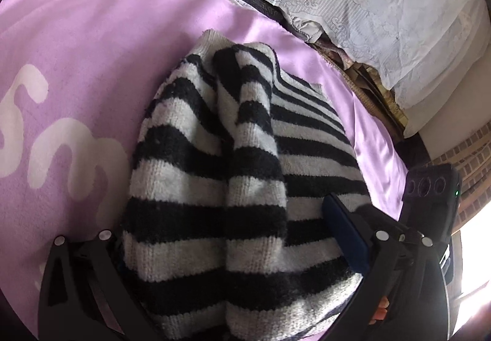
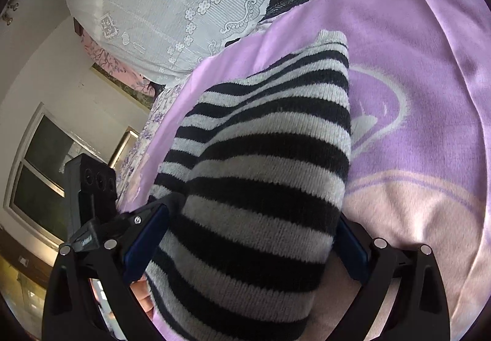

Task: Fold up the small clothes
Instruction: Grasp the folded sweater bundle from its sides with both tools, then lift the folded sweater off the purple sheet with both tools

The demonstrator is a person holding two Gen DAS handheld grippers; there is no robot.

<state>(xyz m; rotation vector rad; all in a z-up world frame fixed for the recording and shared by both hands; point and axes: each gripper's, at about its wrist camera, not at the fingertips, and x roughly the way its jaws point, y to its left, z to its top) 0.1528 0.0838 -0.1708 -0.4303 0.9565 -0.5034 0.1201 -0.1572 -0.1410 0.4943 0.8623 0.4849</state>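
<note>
Large white shapes on the purple blanket (image 1: 76,71) are showing in the left wrist view, looking like part of a letter pattern, but they are not reading as any word. No label, brand, number or sign is showing legibly anywhere else.

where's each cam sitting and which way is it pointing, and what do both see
Left wrist: sits on the left claw, looks forward along its fingers over the striped sweater on the purple blanket, toward a lace-covered pillow; the other claw's camera block shows at right.
Right wrist: sits on the right claw, faces the same sweater, blanket and pillow; a bit of hand shows at lower left.
Shared: sweater, blanket, pillow; each claw straddles knit.
</note>
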